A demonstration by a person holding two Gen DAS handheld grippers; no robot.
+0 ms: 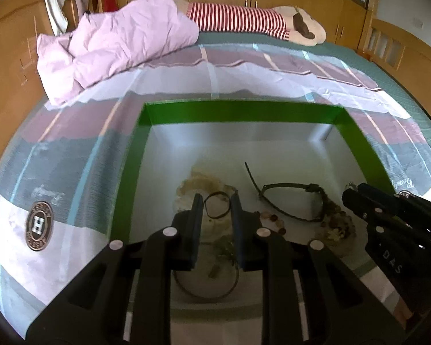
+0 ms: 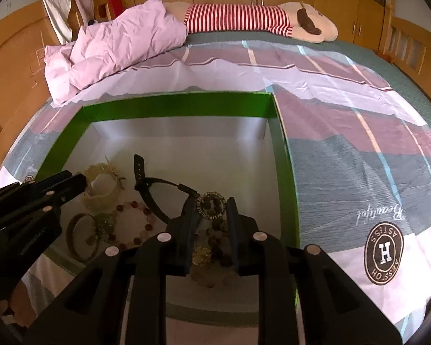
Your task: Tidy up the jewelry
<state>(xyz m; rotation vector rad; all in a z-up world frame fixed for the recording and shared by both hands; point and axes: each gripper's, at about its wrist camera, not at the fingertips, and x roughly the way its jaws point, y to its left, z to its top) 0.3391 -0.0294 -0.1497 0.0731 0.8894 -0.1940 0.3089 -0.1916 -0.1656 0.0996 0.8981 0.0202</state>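
From the left wrist view, the left gripper hangs low over the near end of the green box, its jaws apart with a thin dark ring lying between the fingertips — whether the pads touch it I cannot tell, so I judge it framed rather than gripped. Under and behind it sit a pale bead bracelet and a larger bangle; to the right lies the black watch. The right gripper shows at the far right edge, its state unclear from here.

From the right wrist view, the right gripper has its jaws apart around a round beaded piece, above a heap of dark beads and gold bits. A reddish bead bracelet lies to the left.

All the jewelry seen already lies inside the box, yet crowded at the near end — overlapping, unsorted. The far half of the floor is bare. I judge the gathering largely done and the separating barely begun.
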